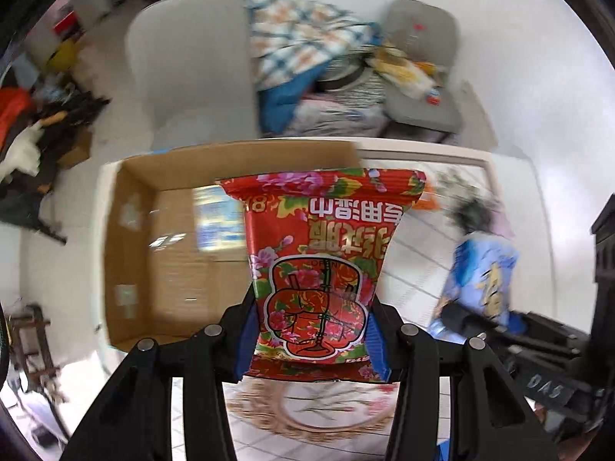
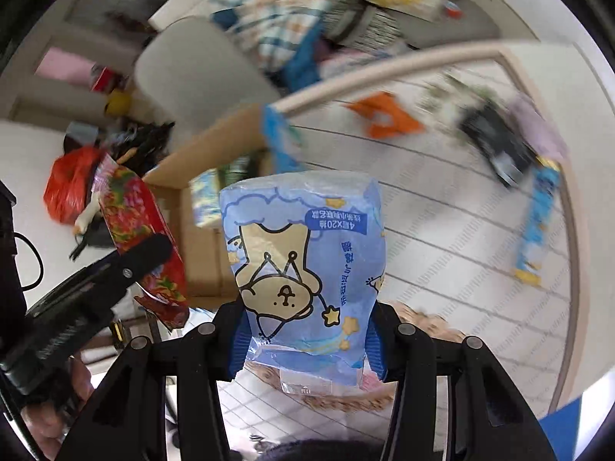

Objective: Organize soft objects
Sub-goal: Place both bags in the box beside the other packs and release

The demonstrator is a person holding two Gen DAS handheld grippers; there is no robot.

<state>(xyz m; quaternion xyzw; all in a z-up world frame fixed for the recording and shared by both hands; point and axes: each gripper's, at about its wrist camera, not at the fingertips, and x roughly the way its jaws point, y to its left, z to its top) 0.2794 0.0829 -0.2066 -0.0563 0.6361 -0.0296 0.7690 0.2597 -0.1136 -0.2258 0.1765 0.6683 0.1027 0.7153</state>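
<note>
My left gripper (image 1: 311,345) is shut on a red floral wet-wipe pack (image 1: 323,261) and holds it in the air beside the open cardboard box (image 1: 130,238). My right gripper (image 2: 303,342) is shut on a light blue tissue pack with a cartoon bear (image 2: 307,269), held above the white table. In the left wrist view the blue pack (image 1: 480,280) and right gripper show at the right. In the right wrist view the red pack (image 2: 142,230) and the left gripper (image 2: 127,265) show at the left, by the box (image 2: 207,246).
On the white table (image 2: 461,230) lie an orange packet (image 2: 388,115), a dark packet (image 2: 499,146) and a long blue packet (image 2: 538,223). A blue pack lies in the box (image 1: 215,215). Behind are a grey chair (image 1: 192,61), piled clothes (image 1: 300,38) and floor clutter (image 2: 77,180).
</note>
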